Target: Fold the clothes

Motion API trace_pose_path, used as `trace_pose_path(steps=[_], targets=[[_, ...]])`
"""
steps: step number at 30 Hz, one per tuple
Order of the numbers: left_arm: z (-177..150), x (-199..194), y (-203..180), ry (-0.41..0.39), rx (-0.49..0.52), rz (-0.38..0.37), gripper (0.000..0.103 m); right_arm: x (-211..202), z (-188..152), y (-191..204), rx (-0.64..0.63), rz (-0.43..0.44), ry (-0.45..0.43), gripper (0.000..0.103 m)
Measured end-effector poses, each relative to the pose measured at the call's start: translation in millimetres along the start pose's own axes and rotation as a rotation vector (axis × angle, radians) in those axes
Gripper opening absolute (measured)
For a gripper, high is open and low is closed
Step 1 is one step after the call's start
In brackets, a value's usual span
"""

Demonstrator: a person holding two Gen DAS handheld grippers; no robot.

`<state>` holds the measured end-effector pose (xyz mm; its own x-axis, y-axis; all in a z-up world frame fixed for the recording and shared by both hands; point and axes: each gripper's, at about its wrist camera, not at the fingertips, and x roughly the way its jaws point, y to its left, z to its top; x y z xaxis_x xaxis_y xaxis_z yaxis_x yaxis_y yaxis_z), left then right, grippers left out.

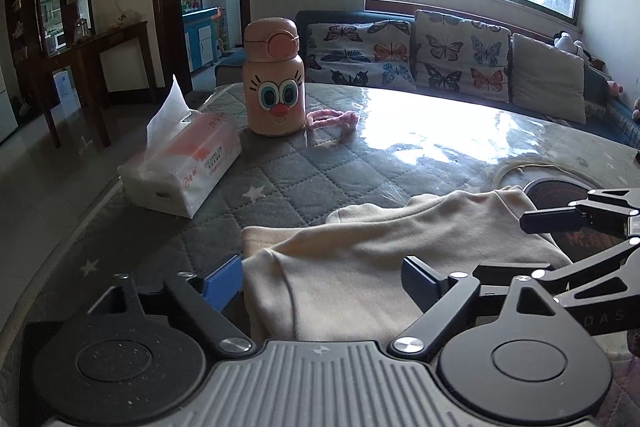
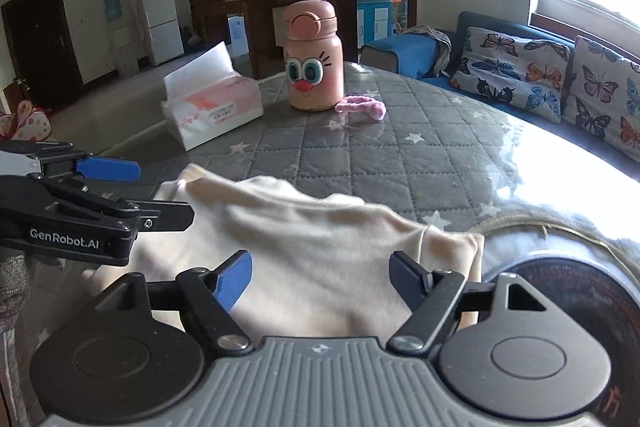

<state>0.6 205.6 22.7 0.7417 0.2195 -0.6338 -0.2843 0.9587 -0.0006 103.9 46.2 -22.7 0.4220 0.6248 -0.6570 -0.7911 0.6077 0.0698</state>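
A quilted bench (image 1: 304, 183) carried a cream garment (image 2: 320, 247), bunched near both grippers. The left gripper (image 1: 322, 279) and right gripper (image 2: 320, 277) had fingers spread, holding nothing. A shallow pinch could have let cloth slip and skewed the fold.

Cream garment (image 2: 320, 239) lies rumpled, partly folded, on table.

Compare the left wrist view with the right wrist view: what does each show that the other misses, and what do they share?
Only the left wrist view shows the plain cushion and the soft toys at the sofa's end. Only the right wrist view shows the white fridge and the dark door. Both show the cream garment on the quilted table, the pink bottle, the tissue pack, the pink band, and both grippers open: left gripper, right gripper.
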Motion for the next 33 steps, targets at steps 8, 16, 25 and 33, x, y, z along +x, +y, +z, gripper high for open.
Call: trace_pose_path(steps=[8,16,25,33], targets=[[-15.3,-22.4,-5.9,-0.019,0.009,0.003,0.103,-20.4,-20.4,12.2,0.0,-0.01,0.003,0.084],[-29.8,-41.6,-15.6,-0.026,0.02,0.008,0.103,-40.5,-42.1,20.9,0.003,-0.023,-0.006,0.089],[-45.2,-61.3,-22.6,-0.038,0.018,-0.001,0.103,-64.6,-59.8,35.8,-0.019,-0.065,-0.031,0.103],[-56.0,-77.0,-28.4,-0.047,0.018,-0.003,0.103,-79.5,-70.1,48.1,-0.043,-0.084,-0.065,0.103]])
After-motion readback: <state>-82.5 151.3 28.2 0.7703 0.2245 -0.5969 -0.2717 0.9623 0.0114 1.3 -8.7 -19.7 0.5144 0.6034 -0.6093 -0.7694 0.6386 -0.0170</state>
